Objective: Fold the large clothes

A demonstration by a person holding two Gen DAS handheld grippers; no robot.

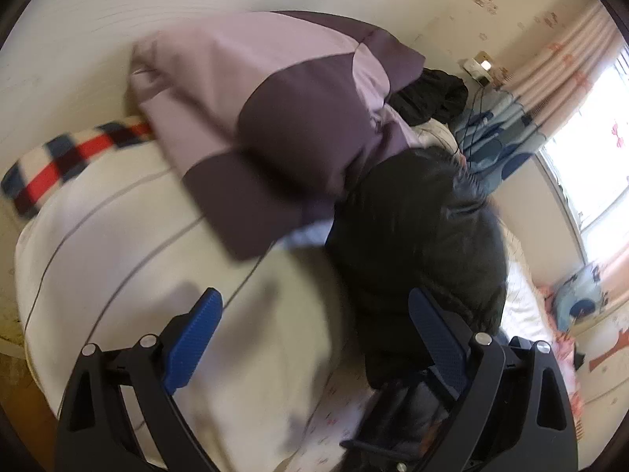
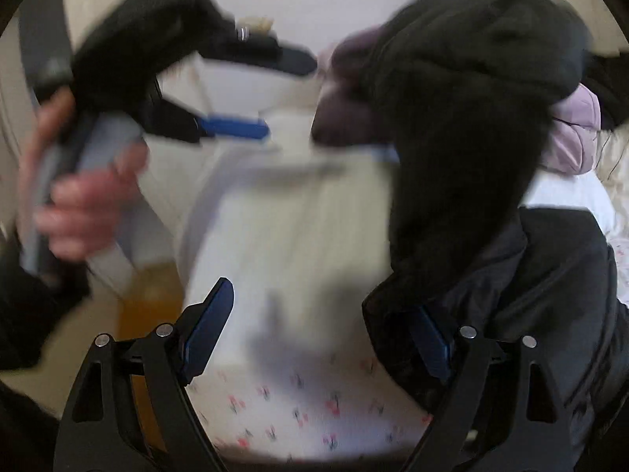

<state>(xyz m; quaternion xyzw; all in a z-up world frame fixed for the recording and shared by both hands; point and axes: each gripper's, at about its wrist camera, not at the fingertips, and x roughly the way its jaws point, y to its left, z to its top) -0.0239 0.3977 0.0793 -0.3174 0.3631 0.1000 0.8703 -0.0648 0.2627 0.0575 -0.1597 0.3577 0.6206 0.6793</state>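
Observation:
A large black padded jacket (image 1: 420, 236) lies bunched on the bed, beside a folded lilac and dark purple garment (image 1: 267, 118). My left gripper (image 1: 314, 314) is open and empty, hovering above the bed with its right finger next to the jacket's edge. In the right wrist view the black jacket (image 2: 471, 126) fills the right side, with the purple garment (image 2: 346, 118) behind it. My right gripper (image 2: 326, 322) is open and empty, its right finger against the jacket's lower folds. The left gripper (image 2: 291, 90) shows there too, open, held by a hand.
A cream quilt (image 1: 129, 236) with thin stripes covers the bed, over a floral sheet (image 2: 298, 405). A checked blanket (image 1: 59, 165) lies at the left. Other dark clothes (image 1: 432, 98), blue bedding and pink curtains (image 1: 562, 70) by a bright window stand at the far right.

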